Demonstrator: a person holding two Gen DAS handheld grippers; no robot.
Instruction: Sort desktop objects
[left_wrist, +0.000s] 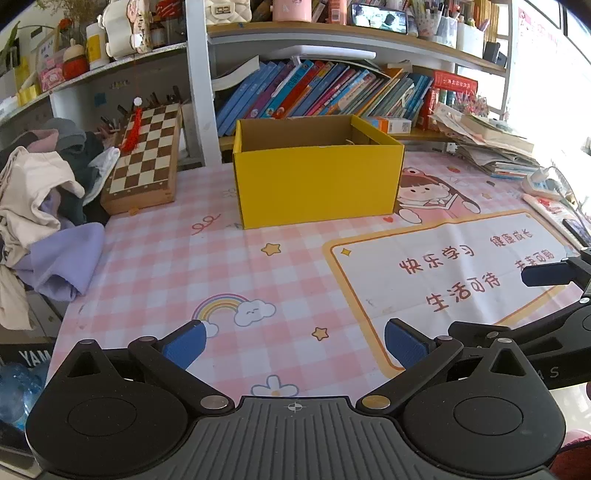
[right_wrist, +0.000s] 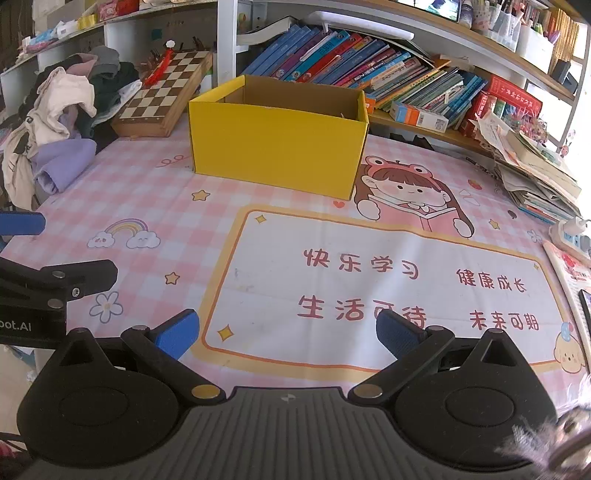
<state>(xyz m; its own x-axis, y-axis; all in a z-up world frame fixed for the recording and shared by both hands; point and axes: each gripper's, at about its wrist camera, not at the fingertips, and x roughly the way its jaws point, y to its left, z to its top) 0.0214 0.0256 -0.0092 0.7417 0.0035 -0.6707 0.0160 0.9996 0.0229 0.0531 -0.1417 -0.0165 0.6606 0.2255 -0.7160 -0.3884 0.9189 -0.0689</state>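
1. The left hand-held gripper (left_wrist: 293, 345) hangs over the desk (left_wrist: 155, 266), fingers spread apart and holding nothing.
2. A yellow box (left_wrist: 317, 177), its top uncovered, stands ahead of both.
3. The right hand-held gripper (right_wrist: 288, 332) is likewise spread and unladen, beside its partner.

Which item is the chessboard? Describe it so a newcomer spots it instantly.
Start at the open yellow cardboard box at the back of the pink checked desk mat. Look left: the folding wooden chessboard case leans beside a pile of clothes. Only it has brown-and-cream squares, with a red tassel hanging over it.
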